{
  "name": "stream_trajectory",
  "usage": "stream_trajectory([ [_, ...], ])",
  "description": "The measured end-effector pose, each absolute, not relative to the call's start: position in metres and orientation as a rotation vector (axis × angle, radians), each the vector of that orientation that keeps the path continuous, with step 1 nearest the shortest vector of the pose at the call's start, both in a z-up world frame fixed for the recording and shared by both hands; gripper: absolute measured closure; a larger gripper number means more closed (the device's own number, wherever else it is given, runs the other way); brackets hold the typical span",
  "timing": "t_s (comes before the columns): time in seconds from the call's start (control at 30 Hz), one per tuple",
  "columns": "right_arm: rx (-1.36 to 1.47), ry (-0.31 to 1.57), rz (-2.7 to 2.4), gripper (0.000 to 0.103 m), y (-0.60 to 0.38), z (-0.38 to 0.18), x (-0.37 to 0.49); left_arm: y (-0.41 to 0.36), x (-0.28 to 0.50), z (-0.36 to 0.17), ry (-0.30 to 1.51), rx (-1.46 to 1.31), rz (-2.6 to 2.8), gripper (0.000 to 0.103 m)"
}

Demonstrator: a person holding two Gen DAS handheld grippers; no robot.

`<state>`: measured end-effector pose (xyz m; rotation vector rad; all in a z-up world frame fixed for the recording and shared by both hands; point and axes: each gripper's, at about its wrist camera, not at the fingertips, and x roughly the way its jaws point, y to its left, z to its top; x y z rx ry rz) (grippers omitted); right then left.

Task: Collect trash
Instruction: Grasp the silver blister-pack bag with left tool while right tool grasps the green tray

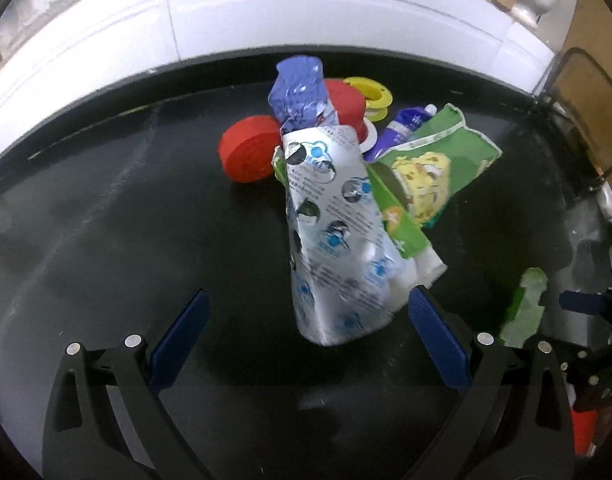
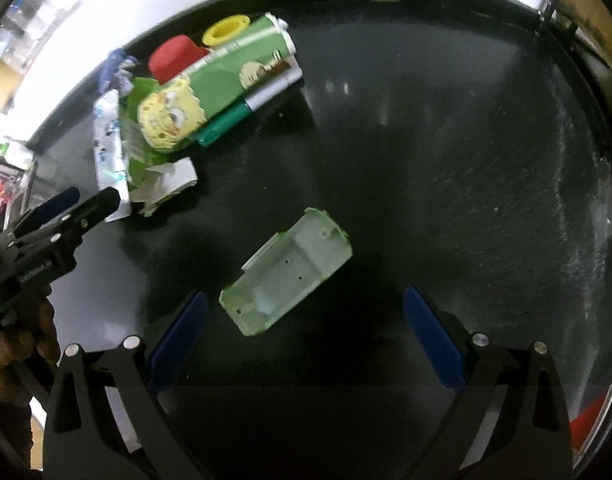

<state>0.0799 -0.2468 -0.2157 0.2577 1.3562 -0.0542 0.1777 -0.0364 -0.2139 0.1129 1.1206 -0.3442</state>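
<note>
Left gripper (image 1: 306, 334): wide, empty | crinkled silver-blue foil pouch (image 1: 333, 232) at 12 o'clock between fingers; judged light, soft, slippery; pinch near flat end | right gripper (image 2: 304, 340): wide over pale green plastic shell (image 2: 286, 274), judged rigid.

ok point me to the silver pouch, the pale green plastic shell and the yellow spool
silver pouch (image 1: 333, 236), left wrist view, on the printed middle of its face
pale green plastic shell (image 2: 286, 272), right wrist view, on its hollow inner side
yellow spool (image 2: 225, 30), right wrist view, on its round rim
</note>
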Motion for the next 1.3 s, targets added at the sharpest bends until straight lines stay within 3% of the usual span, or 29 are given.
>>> stream_trajectory([
  [0.17,0.257,1.388,-0.079,0.009,-0.237,-0.229,0.090,-0.038,0.191,-0.228,1.123,0.137,-0.385,0.007],
  [0.27,0.249,1.405,-0.083,0.019,-0.233,-0.235,0.097,-0.037,0.195,-0.231,1.123,0.133,-0.429,0.010],
  [0.33,0.220,1.398,-0.091,0.028,-0.230,-0.234,0.101,-0.036,0.195,-0.232,1.134,0.123,-0.458,0.020],
  [0.37,0.198,1.393,-0.088,0.040,-0.228,-0.232,0.104,-0.035,0.195,-0.232,1.144,0.115,-0.477,0.031],
  [0.4,0.194,1.391,-0.084,0.045,-0.227,-0.230,0.106,-0.035,0.195,-0.230,1.139,0.116,-0.487,0.041],
  [0.5,0.210,1.388,-0.077,0.045,-0.231,-0.225,0.110,-0.033,0.193,-0.226,1.158,0.125,-0.495,0.052],
  [1.3,-0.021,1.152,0.108,0.045,-0.204,-0.129,0.082,0.002,0.109,-0.125,1.046,0.152,-0.313,0.055],
])
